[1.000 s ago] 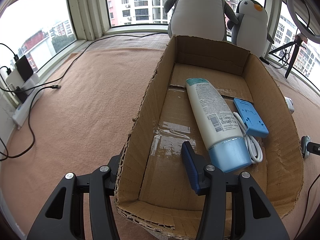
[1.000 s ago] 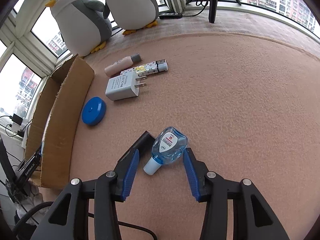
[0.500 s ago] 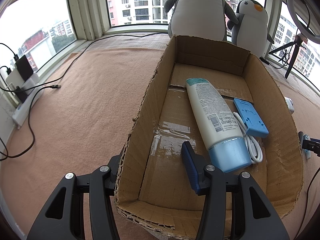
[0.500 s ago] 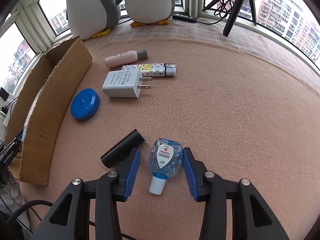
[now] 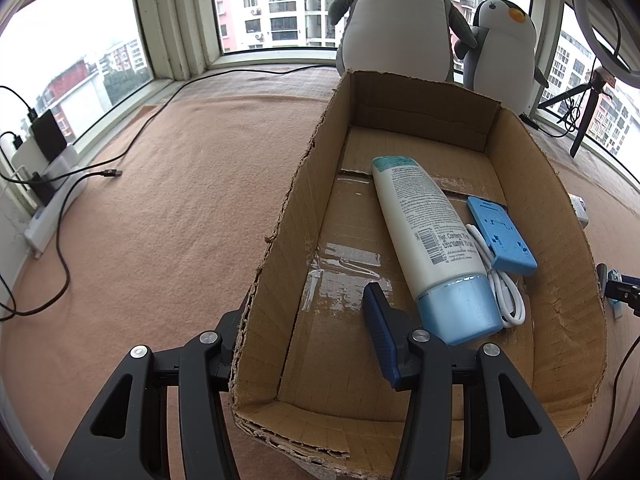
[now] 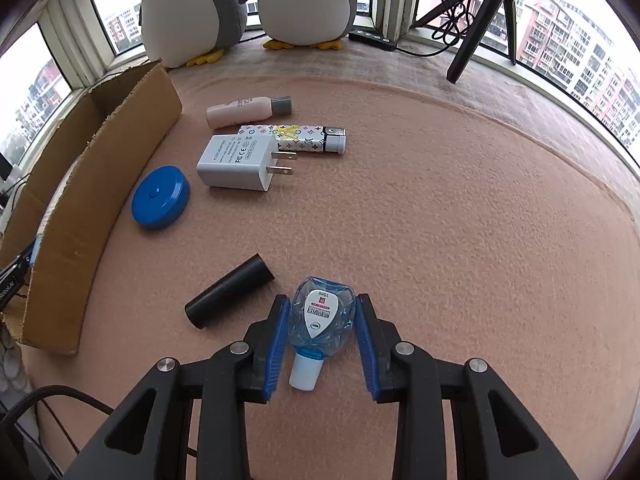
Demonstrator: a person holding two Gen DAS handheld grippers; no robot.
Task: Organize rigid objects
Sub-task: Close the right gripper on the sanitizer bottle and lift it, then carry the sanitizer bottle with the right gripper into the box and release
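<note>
Left gripper (image 5: 308, 320): its fingers stand wide apart and straddle the left wall of the cardboard box (image 5: 280, 240) — one finger outside, the blue-padded one inside. It is not clamped, so I judge that it only steadies the box; if the box is bumped, it may slide on the carpet.

Box content: a white lotion tube (image 5: 428, 232) with a blue cap lies along the floor of the box, and just beside it a blue phone stand (image 5: 500, 236) and a coiled white cable (image 5: 506, 292). The left half of the floor is free.

Black cylinder (image 6: 230, 290): it lies just left of the right gripper's left finger. A round thing — a small push from that finger could roll it away.

Right gripper (image 6: 322, 334): the jaws are apart, one on each side of the small blue bottle (image 6: 322, 316), which lies on the carpet with its white cap toward the camera. Whether the pads touch it already, I cannot tell.

Bottle risk: the body looks soft, clear and rounded, narrower at the neck. If the jaws close near the neck, it could squeeze forward out of the pads, or tilt when lifted.

Other things waiting: a blue round case (image 6: 160, 196), a white charger (image 6: 240, 162), a patterned lighter (image 6: 296, 138) and a pink bottle (image 6: 248, 110), all outside near the box wall — a low carry could knock them.
</note>
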